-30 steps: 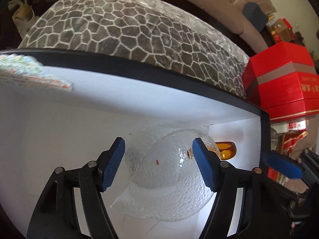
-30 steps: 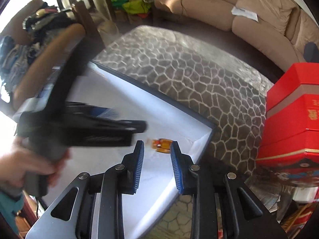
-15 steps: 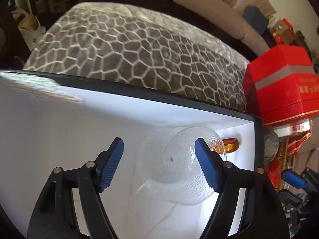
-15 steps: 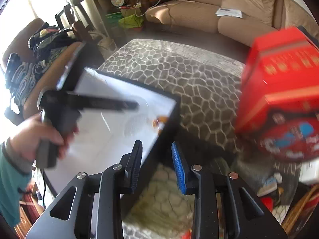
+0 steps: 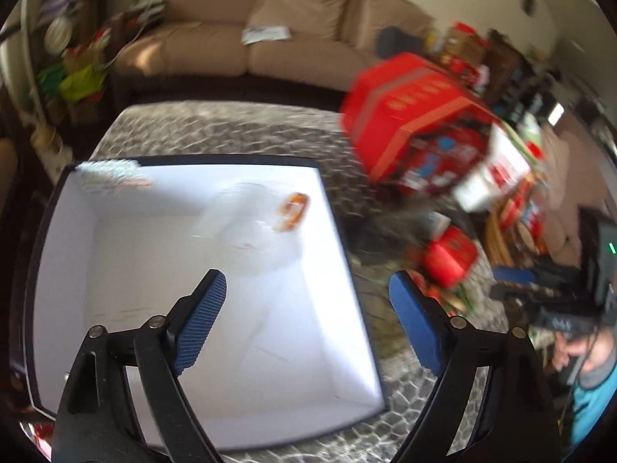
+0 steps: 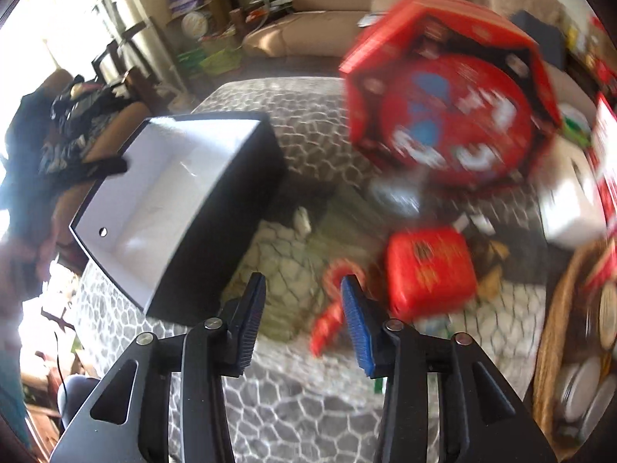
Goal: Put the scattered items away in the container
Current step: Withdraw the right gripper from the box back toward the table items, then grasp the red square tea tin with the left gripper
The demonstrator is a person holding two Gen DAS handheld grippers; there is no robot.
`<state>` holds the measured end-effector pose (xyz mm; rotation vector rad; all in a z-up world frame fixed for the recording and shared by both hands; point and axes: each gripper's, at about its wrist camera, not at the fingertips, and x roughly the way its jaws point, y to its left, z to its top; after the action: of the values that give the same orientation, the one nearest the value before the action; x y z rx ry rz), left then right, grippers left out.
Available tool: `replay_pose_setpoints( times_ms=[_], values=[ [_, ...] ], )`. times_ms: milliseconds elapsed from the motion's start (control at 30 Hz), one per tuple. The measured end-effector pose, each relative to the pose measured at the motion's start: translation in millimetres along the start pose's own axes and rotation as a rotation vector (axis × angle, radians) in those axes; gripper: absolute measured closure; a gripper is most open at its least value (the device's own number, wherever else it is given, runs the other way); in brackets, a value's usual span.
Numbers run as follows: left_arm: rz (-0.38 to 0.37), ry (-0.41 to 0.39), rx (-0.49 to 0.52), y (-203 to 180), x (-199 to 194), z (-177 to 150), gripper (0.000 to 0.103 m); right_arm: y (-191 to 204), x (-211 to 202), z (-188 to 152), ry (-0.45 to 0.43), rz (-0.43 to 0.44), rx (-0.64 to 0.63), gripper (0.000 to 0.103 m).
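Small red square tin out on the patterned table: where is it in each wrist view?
Left wrist: small red tin sits right of centre, past the container's right wall, above the right-hand jaw.
Right wrist: same tin lies centre-right, just up and right of the jaws, blurred.
Shared landmark: the big red octagonal box, above the tin in both views.

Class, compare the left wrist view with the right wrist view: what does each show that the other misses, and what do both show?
Left wrist only: the clear bowl and amber bottle inside the box, between the opening, empty left gripper.
Right wrist only: the box's black outer wall and a red strip beyond the opening, empty right gripper.
Both: box, big red tin, small red tin, sofa.
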<state>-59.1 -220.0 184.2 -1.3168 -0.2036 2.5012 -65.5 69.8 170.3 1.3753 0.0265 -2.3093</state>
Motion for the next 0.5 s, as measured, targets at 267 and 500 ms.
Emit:
replay_pose_setpoints(
  times_ms=[267,500],
  values=[
    [-0.057,-0.031,0.171,-143,24,-69,0.003,-59,-32,-60,-0.061,-0.013,0.163,0.048],
    [0.007,-0.015,0.210,-190,90,-102,0.003,-107,-28,-94,-0.106,-0.063,0.243,0.041]
  ],
)
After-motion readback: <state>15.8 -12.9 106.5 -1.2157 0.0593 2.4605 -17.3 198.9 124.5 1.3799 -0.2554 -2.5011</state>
